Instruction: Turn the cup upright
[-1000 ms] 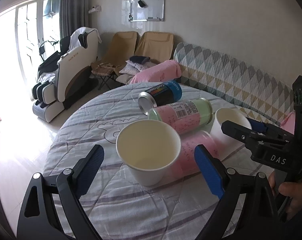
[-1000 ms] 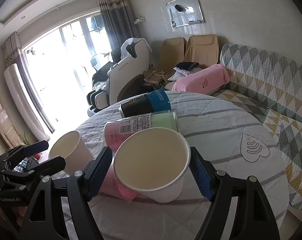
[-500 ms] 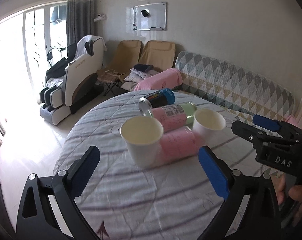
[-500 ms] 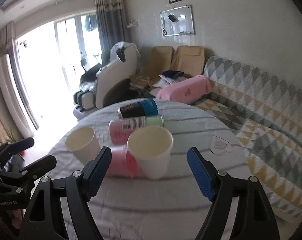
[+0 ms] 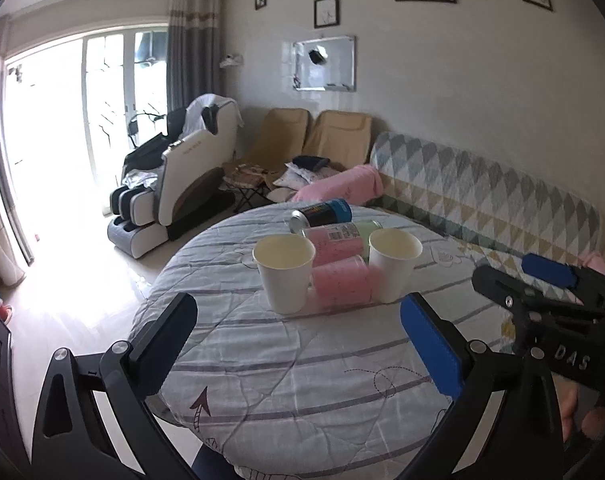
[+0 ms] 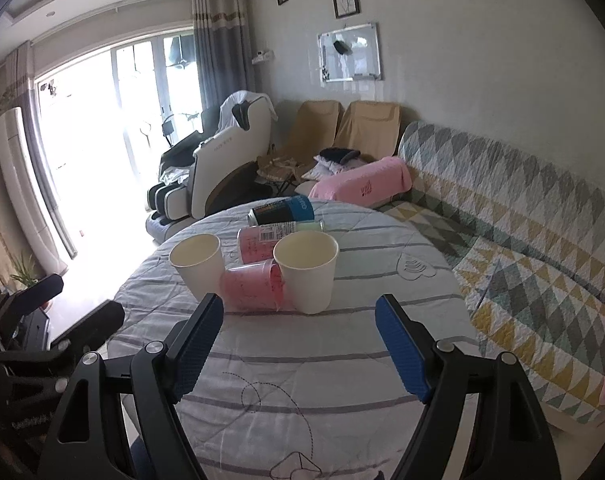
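Observation:
Two white paper cups stand upright on the round table with the striped cloth [image 5: 302,360]. In the left wrist view the left cup [image 5: 284,276] and the right cup [image 5: 392,262] flank a pink translucent cup [image 5: 342,282] lying on its side. In the right wrist view the left cup [image 6: 198,266], the right cup [image 6: 308,274] and the pink cup [image 6: 254,286] show again. My left gripper [image 5: 302,344] is open and empty, well short of the cups. My right gripper [image 6: 298,344] is open and empty too, and also shows in the left wrist view [image 5: 542,284].
A pink and green can [image 5: 336,236] and a dark blue can [image 5: 322,212] lie on their sides behind the cups. A patterned sofa [image 6: 522,220] runs along the right. A massage chair [image 5: 174,184] stands beyond the table's far left.
Both grippers have pulled back and up from the cups. The right gripper, which was around the right white cup, has let it stand free. The cups now look smaller and farther.

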A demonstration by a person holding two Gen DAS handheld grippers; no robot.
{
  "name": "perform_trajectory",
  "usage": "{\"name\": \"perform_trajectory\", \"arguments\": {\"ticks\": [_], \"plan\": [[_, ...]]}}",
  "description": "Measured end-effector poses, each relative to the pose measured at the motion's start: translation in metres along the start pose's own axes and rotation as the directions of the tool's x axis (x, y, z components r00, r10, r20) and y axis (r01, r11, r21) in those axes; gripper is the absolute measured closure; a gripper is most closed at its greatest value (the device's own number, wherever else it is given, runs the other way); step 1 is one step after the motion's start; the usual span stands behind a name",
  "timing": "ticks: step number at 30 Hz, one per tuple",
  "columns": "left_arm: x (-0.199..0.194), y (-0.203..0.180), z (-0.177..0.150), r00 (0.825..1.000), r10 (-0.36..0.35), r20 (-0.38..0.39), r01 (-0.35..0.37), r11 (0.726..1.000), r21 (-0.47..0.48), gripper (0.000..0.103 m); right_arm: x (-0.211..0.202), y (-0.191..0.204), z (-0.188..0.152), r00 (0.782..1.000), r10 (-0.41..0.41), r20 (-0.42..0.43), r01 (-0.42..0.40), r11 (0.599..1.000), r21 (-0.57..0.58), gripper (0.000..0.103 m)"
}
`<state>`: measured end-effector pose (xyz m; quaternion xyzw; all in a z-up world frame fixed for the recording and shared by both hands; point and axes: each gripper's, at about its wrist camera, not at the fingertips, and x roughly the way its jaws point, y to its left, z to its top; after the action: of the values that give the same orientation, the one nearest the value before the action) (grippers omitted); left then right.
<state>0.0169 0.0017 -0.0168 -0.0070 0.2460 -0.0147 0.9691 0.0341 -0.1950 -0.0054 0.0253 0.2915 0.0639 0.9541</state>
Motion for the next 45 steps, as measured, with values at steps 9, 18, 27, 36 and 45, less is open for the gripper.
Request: {"name": "perform_trajectory", "arguments": {"ticks": [9, 18, 27, 36, 45], "plan": [[-0.017, -0.007, -0.003, 0.998, 0.024, 0.055, -0.023, 1.0, -0.014, 0.0, -0.017, 0.005, -0.01, 0.999, -0.019, 0.049, 0.02, 1.0, -0.021, 0.023], [-0.02, -0.015, -0.005, 0.995, 0.057, 0.076, -0.056, 0.998, -0.013, 0.0, -0.023, 0.005, -0.012, 0.993, -0.037, 0.112, 0.043, 0.998, -0.044, 0.023], [-0.017, -0.017, -0.006, 0.994, 0.076, 0.081, -0.076, 0.997, -0.009, 0.0, -0.02, 0.0, -0.013, 0.993, -0.023, 0.115, 0.027, 0.999, -0.033, 0.023], [-0.013, -0.016, -0.004, 0.991, 0.089, 0.101, -0.089, 0.996, -0.009, 0.0, -0.014, 0.0, -0.015, 0.991, -0.007, 0.137, 0.011, 0.999, -0.032, 0.023], [-0.009, -0.022, -0.004, 0.984, 0.12, 0.133, -0.122, 0.992, 0.013, 0.0, -0.01, -0.005, -0.018, 0.987, 0.008, 0.16, -0.004, 1.0, -0.029, 0.023]]}}
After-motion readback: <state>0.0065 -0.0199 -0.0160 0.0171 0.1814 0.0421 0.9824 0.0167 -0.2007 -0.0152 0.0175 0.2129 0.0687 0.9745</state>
